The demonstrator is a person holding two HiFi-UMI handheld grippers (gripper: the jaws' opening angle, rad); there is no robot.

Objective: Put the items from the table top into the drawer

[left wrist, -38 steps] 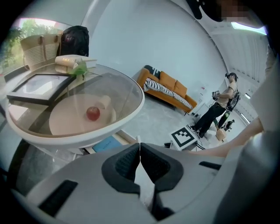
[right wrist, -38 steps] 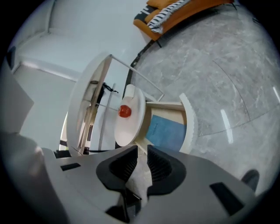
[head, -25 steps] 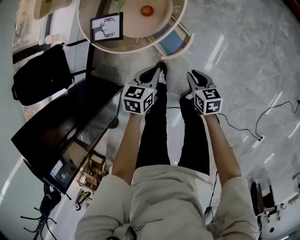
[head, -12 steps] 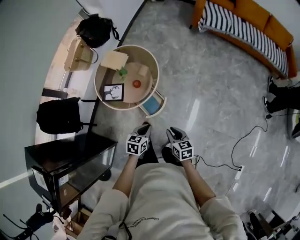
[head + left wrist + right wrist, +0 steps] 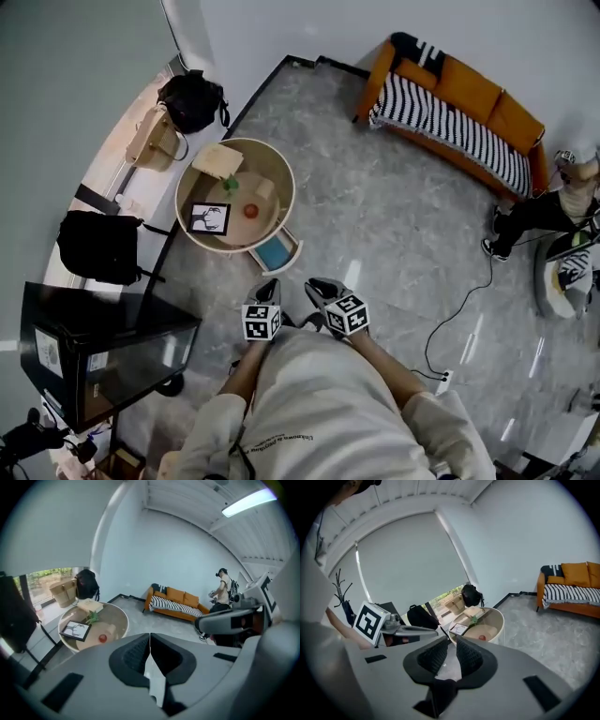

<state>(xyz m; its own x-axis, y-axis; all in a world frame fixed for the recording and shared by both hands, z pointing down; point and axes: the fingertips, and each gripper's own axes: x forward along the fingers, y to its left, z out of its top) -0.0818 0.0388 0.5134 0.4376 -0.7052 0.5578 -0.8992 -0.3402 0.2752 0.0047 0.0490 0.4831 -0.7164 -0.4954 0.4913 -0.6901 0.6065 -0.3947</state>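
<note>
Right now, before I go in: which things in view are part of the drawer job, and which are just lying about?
Job: round table; on it the picture frame, red ball, green sprig, tan box, beige block; the open drawer at its side.
Lying about: black bag, black backpack, tan bag, orange sofa, black cabinet, floor cable.

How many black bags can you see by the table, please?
2: one black bag beside the tan bag, beyond the round table; the other black bag left of it. More may be hidden.
</note>
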